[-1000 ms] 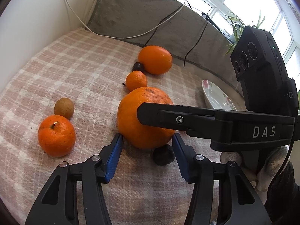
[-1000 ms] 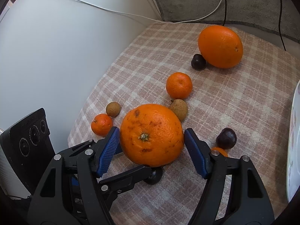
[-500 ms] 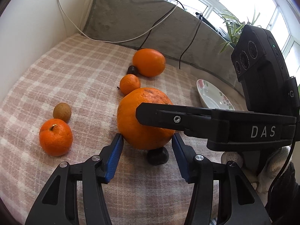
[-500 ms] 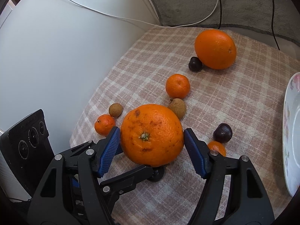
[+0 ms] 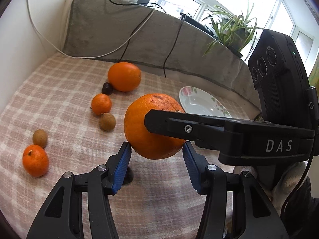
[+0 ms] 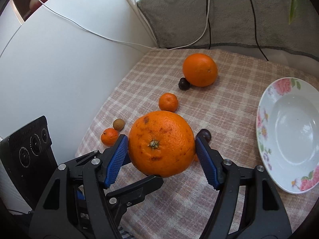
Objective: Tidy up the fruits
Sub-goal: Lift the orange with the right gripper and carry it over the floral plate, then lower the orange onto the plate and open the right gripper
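The large round orange with brown blemishes and a green stem scar is clamped in the right hand-held gripper above the pink checked tabletop, while the left hand-held gripper stands released beneath it.

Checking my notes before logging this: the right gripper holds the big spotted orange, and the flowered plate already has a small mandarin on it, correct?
Not quite. The right gripper does hold the big spotted orange, but the flowered plate holds no fruit; the right wrist view shows it bare. The small mandarin lies on the checked cloth.
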A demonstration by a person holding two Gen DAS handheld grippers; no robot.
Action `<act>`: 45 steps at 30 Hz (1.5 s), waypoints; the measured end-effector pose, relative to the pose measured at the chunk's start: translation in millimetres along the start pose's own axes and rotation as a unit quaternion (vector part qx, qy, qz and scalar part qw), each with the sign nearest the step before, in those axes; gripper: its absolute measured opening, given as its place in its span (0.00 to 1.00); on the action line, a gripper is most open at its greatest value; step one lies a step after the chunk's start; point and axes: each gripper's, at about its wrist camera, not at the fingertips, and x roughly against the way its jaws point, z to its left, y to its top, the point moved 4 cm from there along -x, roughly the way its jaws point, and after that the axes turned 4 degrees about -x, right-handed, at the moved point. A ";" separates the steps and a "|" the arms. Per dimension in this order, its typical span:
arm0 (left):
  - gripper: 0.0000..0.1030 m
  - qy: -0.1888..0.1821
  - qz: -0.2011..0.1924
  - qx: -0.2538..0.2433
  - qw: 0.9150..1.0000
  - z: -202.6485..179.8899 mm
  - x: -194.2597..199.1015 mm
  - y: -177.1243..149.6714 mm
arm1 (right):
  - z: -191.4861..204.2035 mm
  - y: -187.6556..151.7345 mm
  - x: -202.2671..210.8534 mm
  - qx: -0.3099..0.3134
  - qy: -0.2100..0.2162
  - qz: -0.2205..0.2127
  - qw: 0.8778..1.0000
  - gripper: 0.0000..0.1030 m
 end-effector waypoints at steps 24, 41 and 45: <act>0.51 -0.075 0.042 -0.078 0.993 -103.5 -60.6 14.0 | -102.0 -16.2 83.9 -0.090 -0.064 -0.058 0.992 0.70; 0.50 -0.062 0.043 -0.103 0.992 -115.8 -69.4 18.4 | -130.6 -15.7 96.3 -0.128 -0.062 -0.076 0.987 0.71; 0.50 -0.061 0.039 -0.108 0.992 -114.3 -64.7 17.6 | -130.0 -14.7 106.4 -0.120 -0.078 -0.093 0.985 0.71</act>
